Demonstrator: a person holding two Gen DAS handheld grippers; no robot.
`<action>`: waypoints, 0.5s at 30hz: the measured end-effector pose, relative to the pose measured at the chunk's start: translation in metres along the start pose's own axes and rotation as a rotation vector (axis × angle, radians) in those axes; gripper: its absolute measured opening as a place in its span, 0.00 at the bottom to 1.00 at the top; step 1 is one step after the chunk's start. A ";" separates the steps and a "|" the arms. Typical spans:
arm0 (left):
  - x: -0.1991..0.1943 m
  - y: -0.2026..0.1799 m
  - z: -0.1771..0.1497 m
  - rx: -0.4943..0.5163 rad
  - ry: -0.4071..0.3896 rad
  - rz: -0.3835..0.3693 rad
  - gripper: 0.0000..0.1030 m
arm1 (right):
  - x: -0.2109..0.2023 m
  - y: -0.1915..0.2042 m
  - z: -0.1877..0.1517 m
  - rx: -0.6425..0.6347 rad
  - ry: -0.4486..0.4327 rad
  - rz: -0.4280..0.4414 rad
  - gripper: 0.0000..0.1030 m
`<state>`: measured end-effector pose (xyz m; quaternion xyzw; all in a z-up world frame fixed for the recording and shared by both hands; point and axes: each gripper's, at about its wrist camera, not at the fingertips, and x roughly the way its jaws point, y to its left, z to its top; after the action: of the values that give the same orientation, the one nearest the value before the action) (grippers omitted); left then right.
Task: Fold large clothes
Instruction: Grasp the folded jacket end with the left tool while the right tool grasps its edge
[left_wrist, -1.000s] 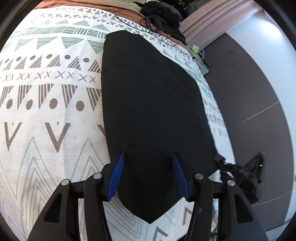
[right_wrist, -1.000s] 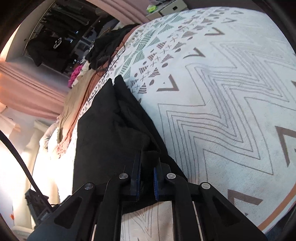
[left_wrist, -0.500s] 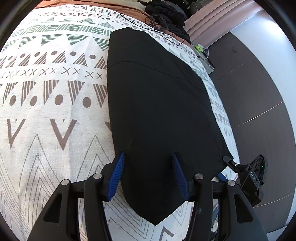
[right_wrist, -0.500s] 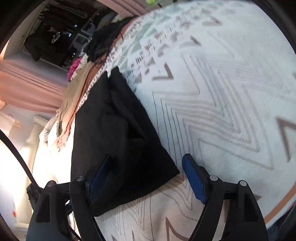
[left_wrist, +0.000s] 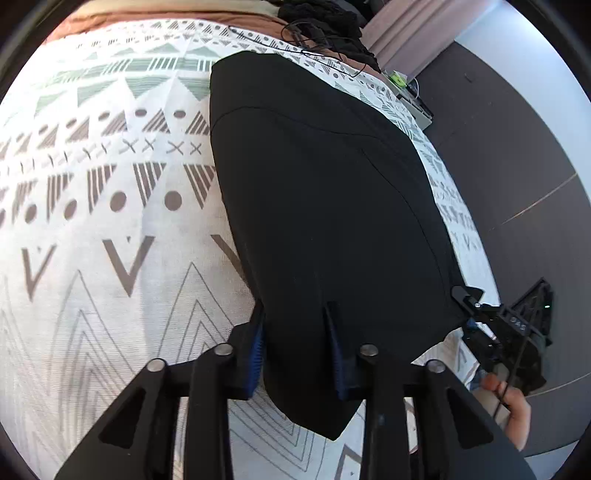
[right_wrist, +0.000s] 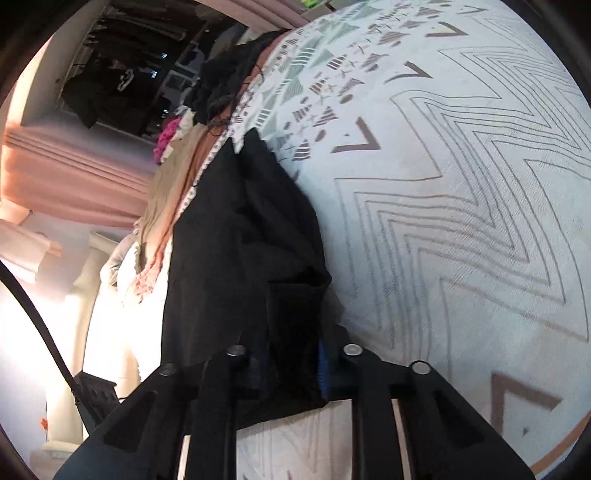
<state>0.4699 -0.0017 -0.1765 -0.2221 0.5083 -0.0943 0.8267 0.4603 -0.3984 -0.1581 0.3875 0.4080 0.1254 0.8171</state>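
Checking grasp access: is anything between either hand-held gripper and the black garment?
Nothing visible. The black garment already lies between the jaws of the left hand-held gripper and right hand-held gripper, both closing on its near edge.

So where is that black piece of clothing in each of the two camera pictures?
Left wrist view: the black garment fills the middle, running from the top down between the left gripper, whose jaws are closing on its near end.
Right wrist view: it lies left of centre, its near corner between the closing right gripper.
Shared landmark: the patterned bedspread beneath it.
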 end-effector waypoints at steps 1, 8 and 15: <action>-0.002 0.000 0.000 0.002 0.005 0.001 0.26 | 0.001 0.002 -0.004 -0.001 -0.005 0.005 0.12; -0.028 0.008 -0.005 0.020 0.029 0.010 0.24 | -0.009 0.015 -0.029 -0.023 0.006 0.038 0.12; -0.052 0.016 -0.028 0.011 0.058 0.025 0.24 | -0.023 0.022 -0.058 -0.020 0.035 0.020 0.12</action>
<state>0.4200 0.0249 -0.1530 -0.2085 0.5341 -0.0932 0.8140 0.4039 -0.3652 -0.1504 0.3811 0.4170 0.1447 0.8124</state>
